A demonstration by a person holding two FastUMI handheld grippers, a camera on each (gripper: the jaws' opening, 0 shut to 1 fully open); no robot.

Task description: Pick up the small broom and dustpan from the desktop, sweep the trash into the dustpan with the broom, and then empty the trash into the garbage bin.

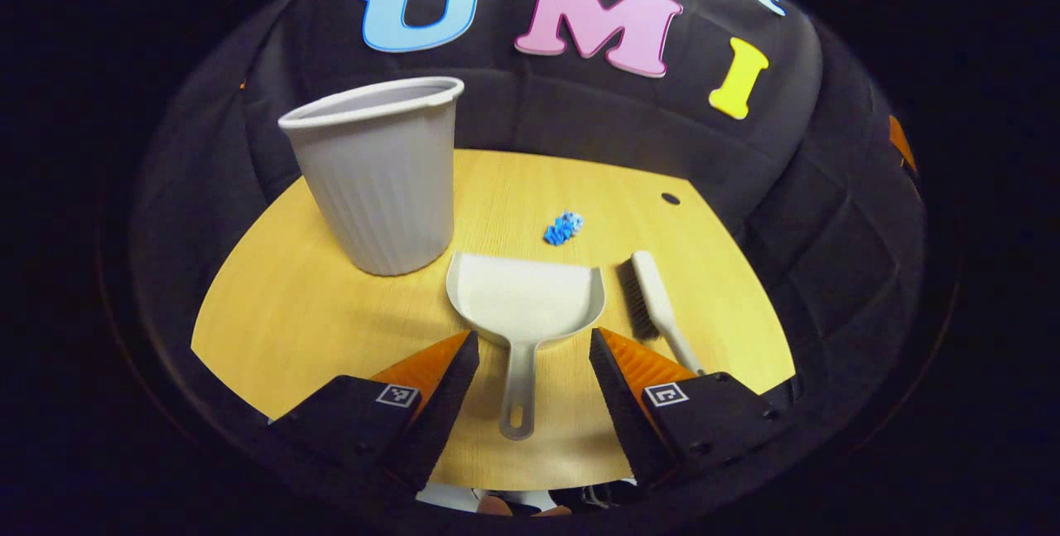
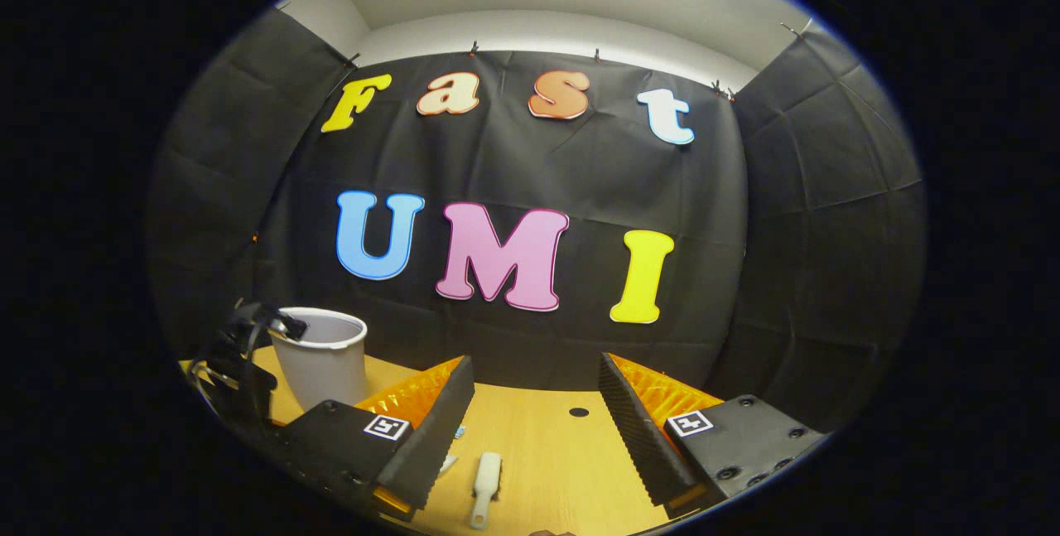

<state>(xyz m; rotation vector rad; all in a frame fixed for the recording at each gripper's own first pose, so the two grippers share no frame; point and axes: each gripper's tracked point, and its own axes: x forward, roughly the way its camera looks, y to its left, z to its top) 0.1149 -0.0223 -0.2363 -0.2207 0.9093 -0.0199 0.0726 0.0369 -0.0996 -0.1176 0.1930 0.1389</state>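
A pale dustpan [image 1: 523, 300] lies flat on the wooden desk [image 1: 315, 312], its handle pointing toward me. My left gripper [image 1: 534, 350] is open above that handle, one finger on each side, not touching it. To the right of the pan lies the small broom [image 1: 654, 304], bristles facing the pan; the right gripper view shows the broom [image 2: 486, 482] too. A crumpled blue scrap of trash [image 1: 564, 228] sits just beyond the pan. A grey ribbed garbage bin [image 1: 381, 176] stands upright at the left. My right gripper [image 2: 537, 379] hangs open, raised above the desk.
A small dark hole [image 1: 670, 199] marks the desk's far right. In the right gripper view, the bin [image 2: 323, 358] stands at the left with the other gripper [image 2: 240, 354] dark in front of it. Black cloth walls close off the back and sides.
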